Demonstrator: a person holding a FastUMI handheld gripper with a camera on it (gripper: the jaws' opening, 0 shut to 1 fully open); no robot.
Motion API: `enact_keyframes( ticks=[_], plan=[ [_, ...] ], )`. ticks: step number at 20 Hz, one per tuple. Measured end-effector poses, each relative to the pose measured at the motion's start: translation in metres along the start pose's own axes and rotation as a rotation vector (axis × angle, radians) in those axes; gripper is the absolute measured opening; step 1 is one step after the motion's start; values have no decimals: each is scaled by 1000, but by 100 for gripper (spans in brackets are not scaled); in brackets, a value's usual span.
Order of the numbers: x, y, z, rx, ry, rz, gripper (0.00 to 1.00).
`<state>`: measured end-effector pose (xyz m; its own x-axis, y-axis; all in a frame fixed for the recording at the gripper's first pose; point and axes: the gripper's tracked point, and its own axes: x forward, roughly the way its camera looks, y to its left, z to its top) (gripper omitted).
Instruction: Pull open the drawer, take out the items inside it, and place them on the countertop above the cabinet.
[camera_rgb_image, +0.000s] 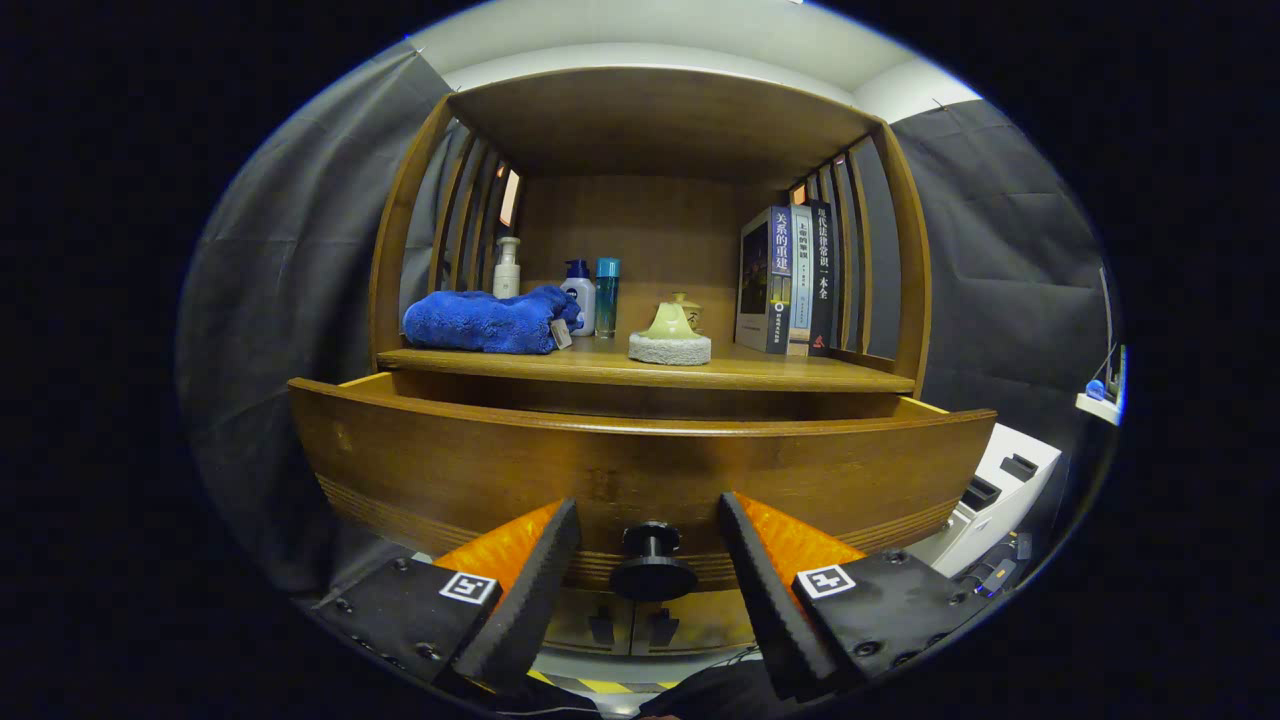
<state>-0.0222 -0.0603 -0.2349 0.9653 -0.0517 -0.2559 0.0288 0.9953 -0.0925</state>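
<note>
With the drawer (640, 465) already pulled out below the tabletop (640, 365), the tool (650, 540) is held released around the knob (652, 565) without touching it, so lifting over the front is judged next, past towel (485, 320), bottles (580, 295), teapot (672, 322) and books (785, 280)

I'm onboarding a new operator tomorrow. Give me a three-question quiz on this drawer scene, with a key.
1. True or false: the gripper is shut on the round black drawer knob.
2. What lies at one end of the wooden countertop, opposite the upright books? A) folded blue towel B) red mug C) metal pan
3. Fill in: the curved wooden drawer front stands pulled ____ from the cabinet.

Key: 1 false, the fingers are open with the knob between them, untouched; 2 A, the folded blue towel; 3 out.
</note>
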Motion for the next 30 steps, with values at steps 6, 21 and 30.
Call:
enact_keyframes(
  ticks=[6,21,30],
  plan=[
    [29,1,6,2,14,-5,94],
    [94,5,16,-25,13,-20,95],
    [74,16,37,23,-19,27,99]
  ],
)
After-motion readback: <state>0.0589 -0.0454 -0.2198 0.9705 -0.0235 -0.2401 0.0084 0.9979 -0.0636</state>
